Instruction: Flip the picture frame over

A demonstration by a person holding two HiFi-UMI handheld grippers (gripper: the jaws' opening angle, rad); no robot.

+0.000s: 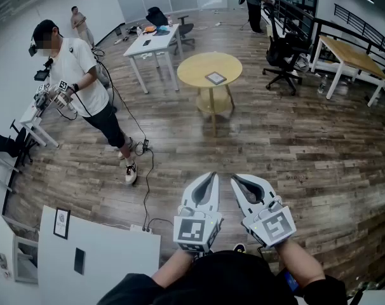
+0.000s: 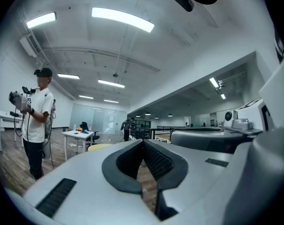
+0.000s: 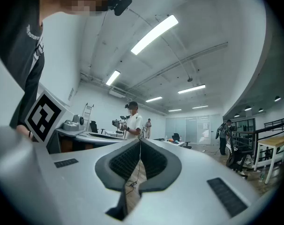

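Observation:
A small dark-framed picture frame (image 1: pixel 216 77) lies flat on a round yellow table (image 1: pixel 192 70) across the room, far from both grippers. Another black picture frame (image 1: pixel 61 223) lies on a white tabletop (image 1: pixel 110 259) at my lower left. My left gripper (image 1: pixel 213 176) and right gripper (image 1: pixel 234 179) are held side by side close to my body, pointing level over the wooden floor. Both are shut with nothing between the jaws; in the left gripper view (image 2: pixel 143 141) and the right gripper view (image 3: pixel 140 141) the ribbed pads meet at the tips.
A person in a white T-shirt (image 1: pixel 75 75) stands at the left holding grippers. A black cable (image 1: pixel 147 170) runs across the floor. A white table (image 1: pixel 155 40), a black office chair (image 1: pixel 284 56) and a wooden desk (image 1: pixel 348 53) stand beyond the round table.

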